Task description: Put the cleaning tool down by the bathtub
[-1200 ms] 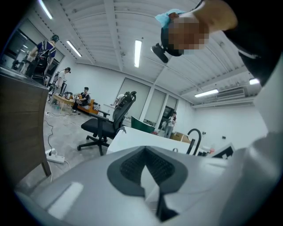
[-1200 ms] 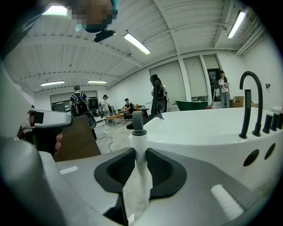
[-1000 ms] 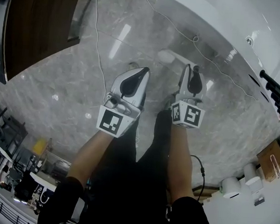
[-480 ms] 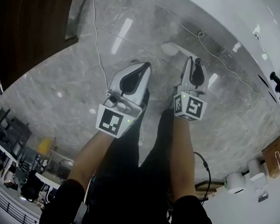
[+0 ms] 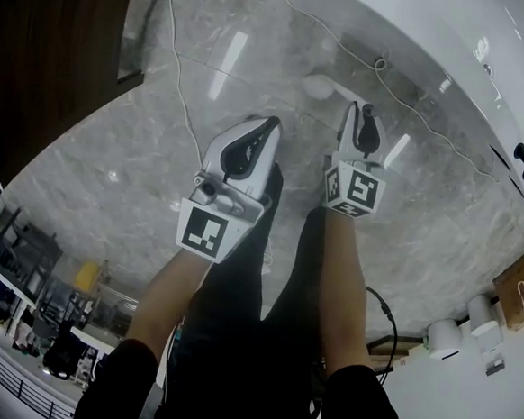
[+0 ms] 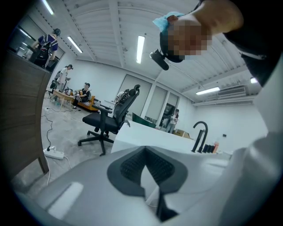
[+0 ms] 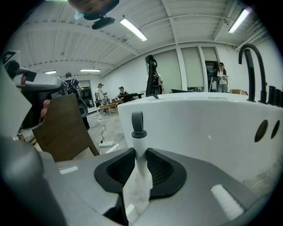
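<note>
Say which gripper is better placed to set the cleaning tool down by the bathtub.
Right. The right gripper grips the cleaning tool by its white handle, and the bathtub stands straight ahead of it. The left gripper holds nothing.

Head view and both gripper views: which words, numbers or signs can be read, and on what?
No readable text anywhere.
Left marker cube: black-and-white square pattern only, no letters.
Right marker cube: the same.
Brown box: any print too small to read.
</note>
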A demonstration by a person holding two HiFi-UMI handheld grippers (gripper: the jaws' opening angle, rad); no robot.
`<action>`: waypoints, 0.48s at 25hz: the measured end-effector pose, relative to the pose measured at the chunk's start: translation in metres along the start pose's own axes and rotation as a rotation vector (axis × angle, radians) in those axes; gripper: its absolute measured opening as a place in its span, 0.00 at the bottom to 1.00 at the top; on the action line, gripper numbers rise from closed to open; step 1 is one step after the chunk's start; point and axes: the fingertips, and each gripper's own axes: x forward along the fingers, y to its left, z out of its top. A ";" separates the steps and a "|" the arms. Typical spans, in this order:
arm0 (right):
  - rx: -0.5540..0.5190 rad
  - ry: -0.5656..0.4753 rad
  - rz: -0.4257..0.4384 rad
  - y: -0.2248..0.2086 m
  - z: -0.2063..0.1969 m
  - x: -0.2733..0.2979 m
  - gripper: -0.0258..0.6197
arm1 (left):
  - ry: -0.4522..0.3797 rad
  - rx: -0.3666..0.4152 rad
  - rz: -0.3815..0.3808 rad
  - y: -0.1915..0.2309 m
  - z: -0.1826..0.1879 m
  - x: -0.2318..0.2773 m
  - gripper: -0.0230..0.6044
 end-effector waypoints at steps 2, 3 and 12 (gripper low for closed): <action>0.002 0.011 -0.005 0.000 -0.006 0.005 0.18 | -0.001 -0.001 -0.004 0.002 -0.001 0.002 0.05; 0.002 0.018 -0.009 0.000 -0.009 0.008 0.18 | -0.001 -0.002 -0.005 0.003 -0.001 0.003 0.05; 0.018 0.083 -0.038 -0.006 -0.043 0.026 0.18 | 0.013 -0.011 -0.015 0.009 -0.008 0.006 0.05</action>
